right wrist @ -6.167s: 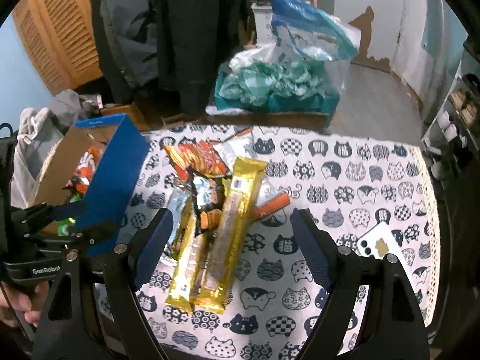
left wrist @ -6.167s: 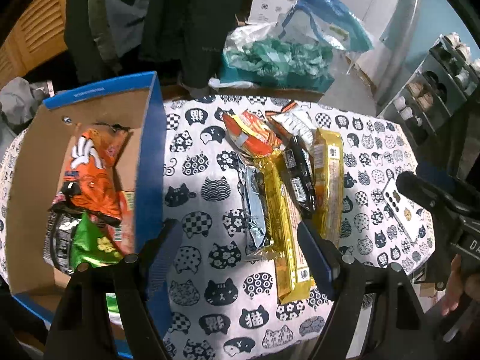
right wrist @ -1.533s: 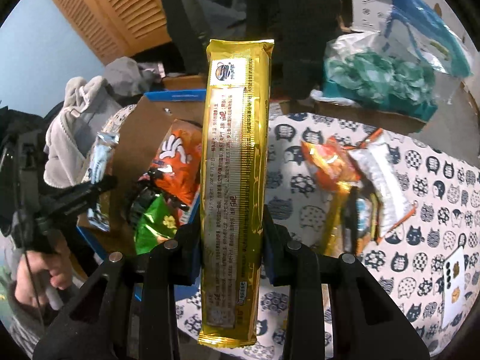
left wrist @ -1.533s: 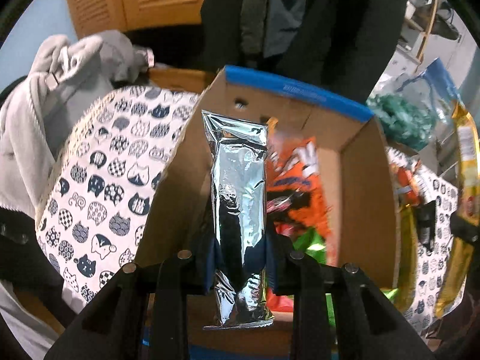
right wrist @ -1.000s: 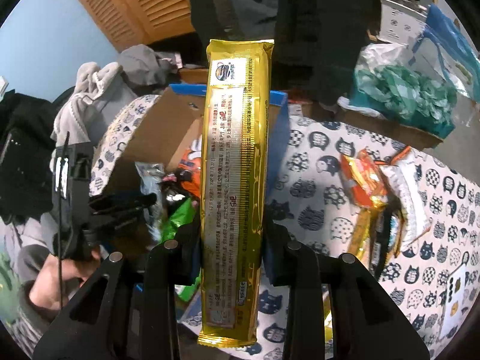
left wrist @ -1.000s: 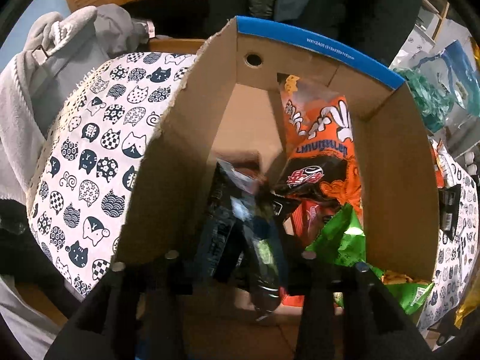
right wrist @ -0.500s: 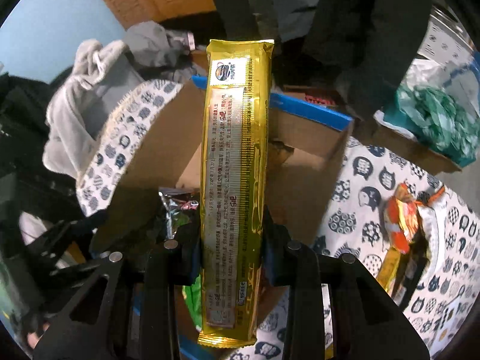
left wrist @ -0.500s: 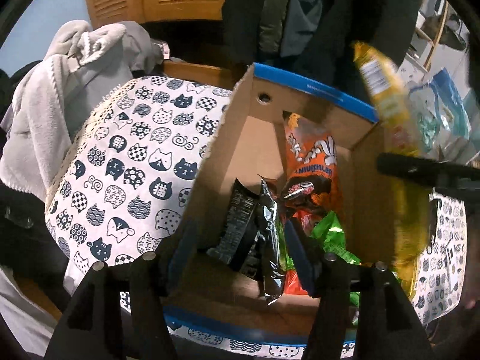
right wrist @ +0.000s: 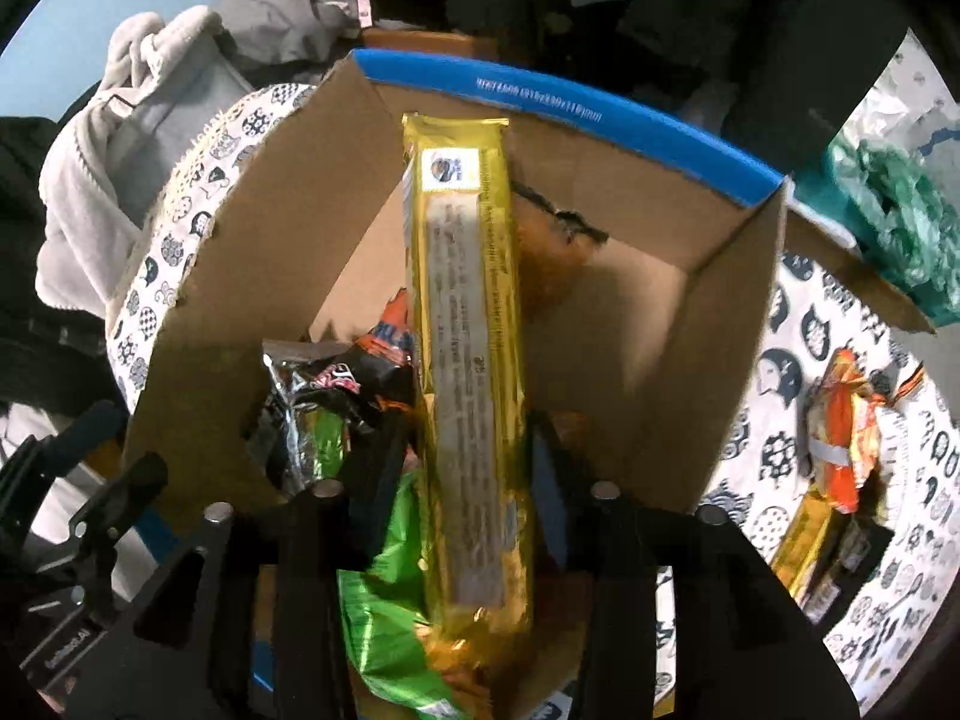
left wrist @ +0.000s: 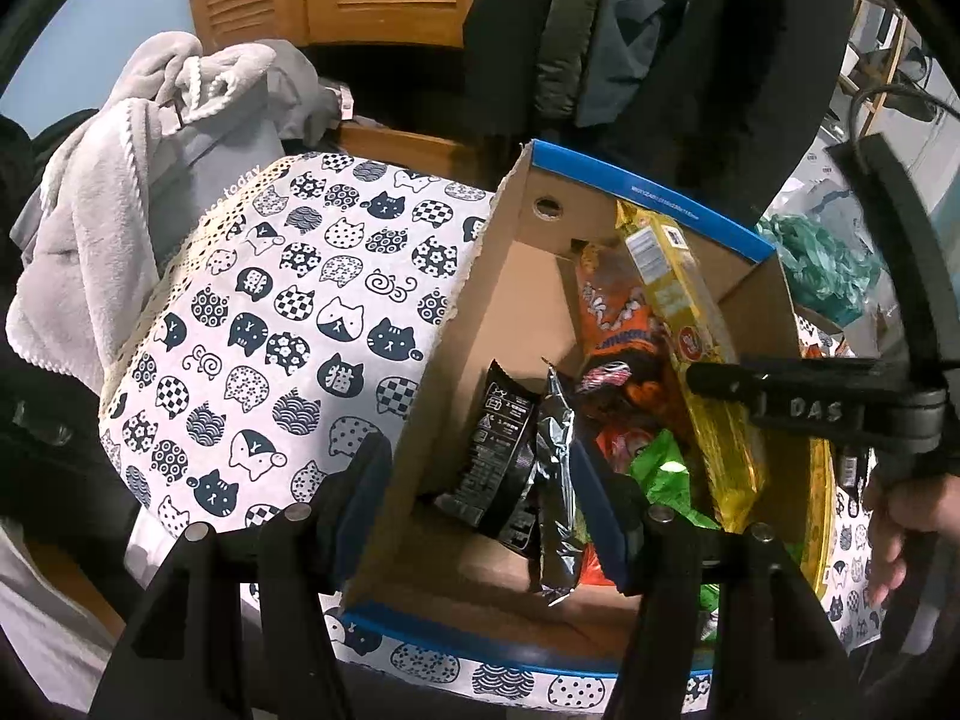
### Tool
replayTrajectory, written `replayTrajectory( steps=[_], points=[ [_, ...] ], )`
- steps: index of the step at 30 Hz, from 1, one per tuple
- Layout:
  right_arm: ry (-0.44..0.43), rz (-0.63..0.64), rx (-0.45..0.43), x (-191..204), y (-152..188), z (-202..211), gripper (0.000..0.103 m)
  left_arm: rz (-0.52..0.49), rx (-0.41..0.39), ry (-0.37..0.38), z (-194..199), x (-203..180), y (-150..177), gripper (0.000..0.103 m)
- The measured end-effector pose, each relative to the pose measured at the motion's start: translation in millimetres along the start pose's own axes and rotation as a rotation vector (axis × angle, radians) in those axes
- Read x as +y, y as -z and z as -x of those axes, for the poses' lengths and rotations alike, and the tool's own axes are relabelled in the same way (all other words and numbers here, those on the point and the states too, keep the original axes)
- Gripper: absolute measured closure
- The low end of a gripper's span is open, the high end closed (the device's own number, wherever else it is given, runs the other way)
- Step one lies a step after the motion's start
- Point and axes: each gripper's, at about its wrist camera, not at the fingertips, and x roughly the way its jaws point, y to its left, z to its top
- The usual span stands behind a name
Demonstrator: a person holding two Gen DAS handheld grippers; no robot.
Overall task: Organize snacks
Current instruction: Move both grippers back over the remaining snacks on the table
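Note:
A cardboard box with a blue rim (left wrist: 636, 192) (right wrist: 540, 96) stands on the cat-print tablecloth (left wrist: 270, 330). It holds an orange bag (left wrist: 618, 324), a green bag (left wrist: 660, 468), a black packet (left wrist: 504, 444) and a silver packet (left wrist: 555, 468). My left gripper (left wrist: 480, 492) hangs open above the box's near left corner, holding nothing; the silver packet lies loose below it. My right gripper (right wrist: 468, 456) is over the box and its jaws are opening. The long yellow packet (right wrist: 468, 330) (left wrist: 690, 330) stands between them, its far end down in the box, with the pads just off it.
More snacks lie on the tablecloth to the right of the box: an orange packet (right wrist: 840, 438) and a yellow one (right wrist: 804, 546). A grey towel heap (left wrist: 120, 180) lies at the left, dark coats hang behind, and a green plastic bag (right wrist: 900, 222) sits at the far right.
My left gripper let the silver packet go into the box, opened and drew back upward. My right gripper carried the yellow packet over the box, lowered it in, and its jaws have parted.

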Motion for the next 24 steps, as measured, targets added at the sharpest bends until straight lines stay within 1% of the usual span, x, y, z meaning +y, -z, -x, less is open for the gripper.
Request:
replayTrajectory(
  steps=[1, 3, 7, 8, 9, 11, 13, 14, 15, 16, 17, 18, 20, 22, 24],
  points=[
    [0.005, 0.0, -0.017, -2, 0, 7, 0.052, -0.003, -0.003, 0.001, 1, -1, 0, 0.04],
    [0.006, -0.008, -0.041, -5, 1, 17, 0.04, -0.002, -0.006, 0.004, 3, -3, 0, 0.04],
    [0.021, -0.006, -0.088, -13, 9, 41, 0.036, -0.007, -0.022, 0.039, 12, -12, -3, 0.04],
    [0.025, -0.002, -0.098, -15, 11, 46, 0.033, -0.011, -0.027, 0.042, 14, -14, -4, 0.038],
    [0.028, 0.002, -0.109, -16, 13, 51, 0.032, -0.018, -0.037, 0.045, 18, -17, -5, 0.033],
    [0.029, 0.006, -0.128, -21, 20, 62, 0.031, -0.031, -0.058, 0.048, 24, -24, -6, 0.029],
    [0.025, 0.005, -0.143, -26, 29, 73, 0.031, -0.047, -0.073, 0.059, 31, -33, -7, 0.029],
    [0.027, 0.004, -0.151, -29, 33, 79, 0.031, -0.05, -0.075, 0.062, 32, -35, -7, 0.027],
    [0.028, 0.003, -0.157, -29, 36, 82, 0.03, -0.057, -0.078, 0.069, 35, -39, -7, 0.022],
    [0.027, 0.001, -0.166, -34, 42, 89, 0.03, -0.063, -0.083, 0.073, 37, -43, -7, 0.021],
    [0.026, -0.002, -0.172, -36, 46, 93, 0.026, -0.069, -0.087, 0.073, 39, -46, -7, 0.021],
    [0.025, -0.009, -0.185, -41, 51, 101, 0.023, -0.075, -0.088, 0.074, 40, -49, -6, 0.021],
    [0.018, -0.021, -0.196, -49, 59, 111, 0.023, -0.094, -0.088, 0.082, 43, -58, -5, 0.02],
    [0.013, -0.036, -0.211, -60, 68, 122, 0.023, -0.11, -0.084, 0.089, 44, -67, -4, 0.016],
    [0.026, -0.038, -0.225, -69, 76, 130, 0.023, -0.125, -0.082, 0.099, 44, -78, -3, 0.015]
  ],
)
